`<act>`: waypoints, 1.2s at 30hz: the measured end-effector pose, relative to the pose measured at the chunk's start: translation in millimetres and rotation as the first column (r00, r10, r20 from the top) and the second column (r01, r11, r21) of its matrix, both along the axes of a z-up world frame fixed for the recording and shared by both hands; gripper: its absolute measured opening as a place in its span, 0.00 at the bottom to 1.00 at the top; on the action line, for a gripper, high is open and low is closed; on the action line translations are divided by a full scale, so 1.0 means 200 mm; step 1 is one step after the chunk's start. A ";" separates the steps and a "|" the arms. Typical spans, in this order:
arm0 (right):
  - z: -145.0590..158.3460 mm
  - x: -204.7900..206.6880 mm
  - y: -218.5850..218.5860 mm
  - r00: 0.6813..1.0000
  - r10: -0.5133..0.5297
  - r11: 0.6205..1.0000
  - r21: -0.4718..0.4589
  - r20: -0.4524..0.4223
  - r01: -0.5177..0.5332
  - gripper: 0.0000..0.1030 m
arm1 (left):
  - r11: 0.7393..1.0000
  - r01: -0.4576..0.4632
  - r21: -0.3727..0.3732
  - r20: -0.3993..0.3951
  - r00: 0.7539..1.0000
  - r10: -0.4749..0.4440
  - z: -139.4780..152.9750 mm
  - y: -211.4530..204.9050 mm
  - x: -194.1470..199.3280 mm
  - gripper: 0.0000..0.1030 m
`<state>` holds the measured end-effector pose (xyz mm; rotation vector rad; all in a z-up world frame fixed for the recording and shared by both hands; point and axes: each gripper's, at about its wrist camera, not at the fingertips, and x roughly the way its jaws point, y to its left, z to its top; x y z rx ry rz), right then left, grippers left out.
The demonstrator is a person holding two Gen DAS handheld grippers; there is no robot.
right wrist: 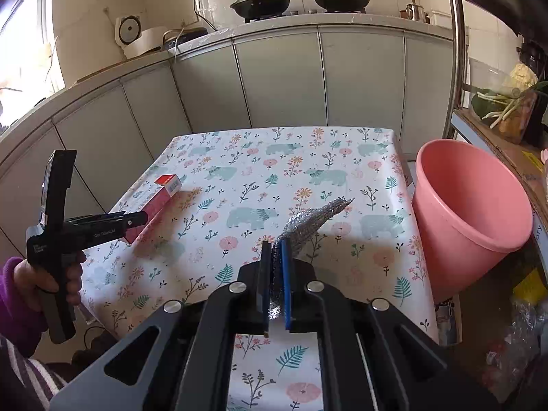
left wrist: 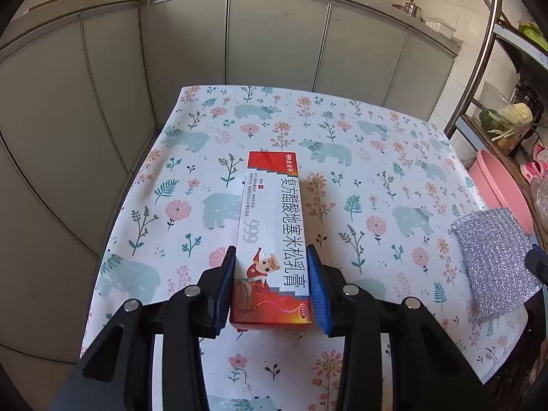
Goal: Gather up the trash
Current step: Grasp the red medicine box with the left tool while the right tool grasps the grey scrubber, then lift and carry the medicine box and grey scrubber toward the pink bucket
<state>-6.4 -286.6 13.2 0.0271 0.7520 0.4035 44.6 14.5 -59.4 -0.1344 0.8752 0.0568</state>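
Pink bucket, off the right edge of the table, shows bare inner walls only; bottom hidden, so nothing visibly collected yet. Two pieces of trash in play, both in hand or nearly so, neither dropped.

Silver scouring cloth: pinched flat between the closed pads of the right gripper, lifted clear of the tablecloth, free end drooping forward and to the right toward the bucket. Long axis running from the jaws out to the far right, tip tapering. Seen from the left wrist view as a glittery rectangle at the right edge of the table. Next, by judgement: carry right, over the bucket rim, then release.

Red-and-white box: lying flat on the tablecloth, left of centre, printed face up. Long axis running near to far, straight along the left gripper; near end with the red cartoon panel between the blue pads, far red end pointing to the cabinets. Jaws partly closed around the near end, pads at both long sides, seemingly just touching or a hair off; firm clamp not certain, box not yet lifted. From the right wrist view the box pokes out beyond the left tool, held in a hand with a purple sleeve.

Left to do: squeeze, lift, cross the table, drop in the bucket.
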 end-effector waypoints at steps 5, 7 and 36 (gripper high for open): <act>0.04 -0.01 -0.03 1.000 -0.006 1.000 0.018 0.031 0.005 0.06 | 0.999 0.050 -0.020 0.080 0.996 -0.048 0.11 -0.06 -0.02 0.37; 0.06 -0.01 -0.05 0.999 -0.016 1.000 0.027 0.046 0.014 0.06 | 0.997 0.070 -0.032 0.103 0.993 -0.066 0.14 -0.10 -0.02 0.37; 0.04 0.09 -0.49 0.986 -0.160 0.987 0.012 -0.044 0.161 0.36 | 0.887 0.446 -0.124 0.305 0.867 -0.393 0.44 -0.83 0.21 0.37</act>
